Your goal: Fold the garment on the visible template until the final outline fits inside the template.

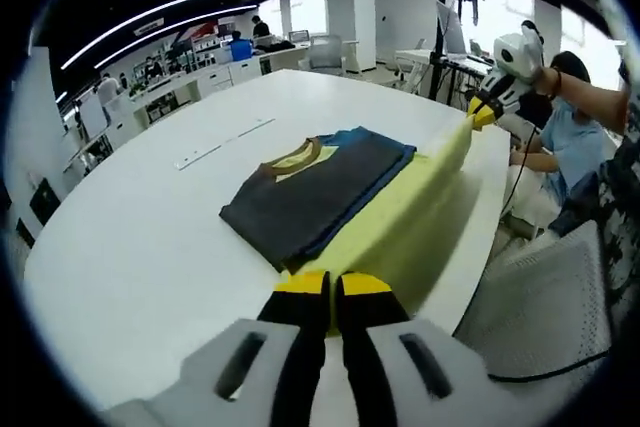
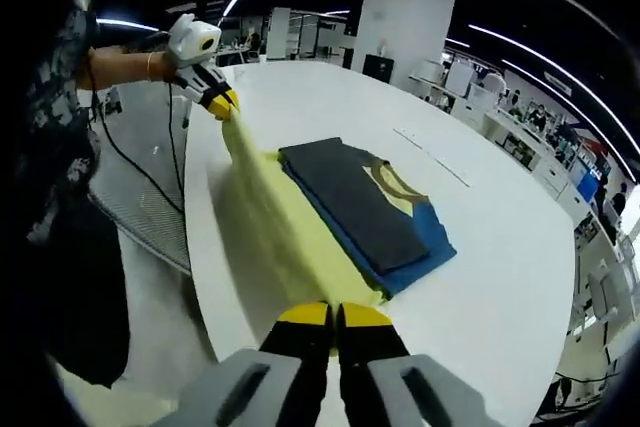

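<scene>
A garment lies on the white table [image 1: 150, 237]. Its folded dark grey part [image 1: 305, 197] rests on a blue layer [image 1: 385, 162], with a brown-edged collar [image 1: 298, 155] on top. A yellow part [image 1: 420, 197] runs along the table's edge, pulled taut between both grippers. My left gripper [image 1: 332, 285] is shut on one end of the yellow cloth. My right gripper [image 1: 483, 112] holds the other end. In the right gripper view the dark grey part [image 2: 355, 197] and blue layer [image 2: 425, 252] lie flat, the right gripper [image 2: 335, 312] is shut on the yellow cloth [image 2: 280, 217], and the left gripper [image 2: 218, 99] pinches its far end.
Thin white strips [image 1: 225, 142] [image 2: 430, 154] lie on the table beyond the garment. A grey mesh chair [image 1: 560, 317] [image 2: 140, 197] stands close to the table edge, with a black cable [image 2: 120, 157] hanging by it. A person in blue [image 1: 565, 147] sits beyond. Desks and pillars stand in the background.
</scene>
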The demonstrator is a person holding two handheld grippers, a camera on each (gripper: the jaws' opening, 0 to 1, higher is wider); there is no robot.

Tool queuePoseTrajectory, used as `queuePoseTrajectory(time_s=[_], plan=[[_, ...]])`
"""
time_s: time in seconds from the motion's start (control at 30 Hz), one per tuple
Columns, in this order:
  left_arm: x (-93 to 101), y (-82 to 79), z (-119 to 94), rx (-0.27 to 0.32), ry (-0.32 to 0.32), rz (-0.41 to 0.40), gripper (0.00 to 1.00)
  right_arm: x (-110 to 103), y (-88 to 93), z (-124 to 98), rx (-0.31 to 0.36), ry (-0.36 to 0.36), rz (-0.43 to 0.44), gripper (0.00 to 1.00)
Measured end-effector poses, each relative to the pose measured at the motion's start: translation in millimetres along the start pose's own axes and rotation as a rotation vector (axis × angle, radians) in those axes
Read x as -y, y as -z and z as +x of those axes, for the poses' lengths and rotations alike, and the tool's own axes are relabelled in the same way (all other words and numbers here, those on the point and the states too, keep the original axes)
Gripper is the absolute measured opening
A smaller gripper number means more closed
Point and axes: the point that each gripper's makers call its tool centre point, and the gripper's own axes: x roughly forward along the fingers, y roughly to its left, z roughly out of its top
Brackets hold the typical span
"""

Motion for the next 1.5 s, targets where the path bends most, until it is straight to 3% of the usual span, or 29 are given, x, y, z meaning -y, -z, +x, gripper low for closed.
queuePoseTrajectory(time_s=[0.2,0.37,1.0,1.2,1.5], plan=[[-9.5,-12.2,0.4,0.033,-0.027,-0.006,0.0,18.5,-17.1,1.8,0.032,0.062,-0.027,0.0],[-21.3,-28.6,1.2,0.052,-0.081,0.074,0.0,31.3,-29.9,3.6,0.044,0.105,-0.056,0.0],[-61.7,-69.8,15.3,0.129,-0.197,0.0,0.0,73.9,-69.3,6.3,0.068,0.249,-0.079,0.0],[-74.6,-88.2,19.7,0.182,-0.241,-0.02,0.0,89.1,-76.6,7.8,0.063,0.289,-0.079,0.0],[-89.7,-102.1,29.0,0.204,-0.283,-0.019,0.0,113.6,-85.5,15.9,0.042,0.342,-0.085,0.0]])
